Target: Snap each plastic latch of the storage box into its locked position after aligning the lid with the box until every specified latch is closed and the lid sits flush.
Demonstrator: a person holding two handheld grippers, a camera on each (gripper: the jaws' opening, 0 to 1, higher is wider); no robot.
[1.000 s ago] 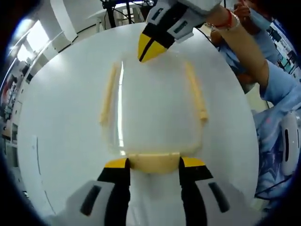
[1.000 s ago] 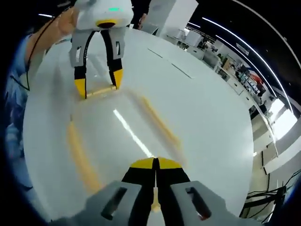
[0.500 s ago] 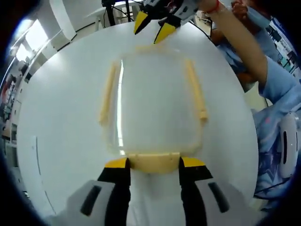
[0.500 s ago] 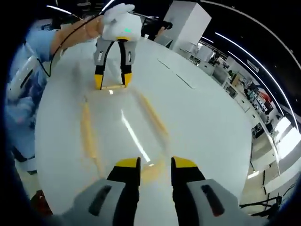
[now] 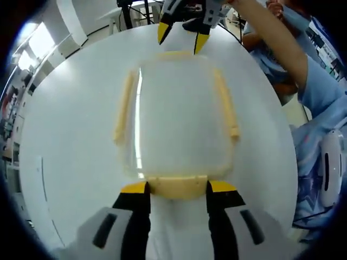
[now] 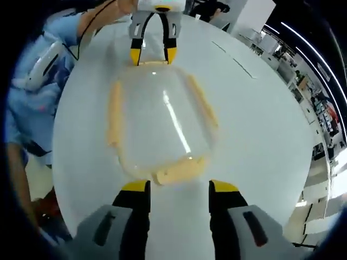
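Storage box [image 5: 179, 122], clear with cream latches, lying on a round white table [image 5: 70, 162] between the left gripper [image 5: 178, 189] and right gripper [image 6: 178, 188], each spread astride an end latch [image 5: 176, 187].

Your left gripper [image 5: 178, 187] has black jaws capped in yellow, set in pale grey housings with dark oval slots. Your right gripper [image 6: 178, 187] is built alike. You wear a light blue sleeve [image 5: 321, 89], and a black cable [image 6: 92, 24] runs along your arm.
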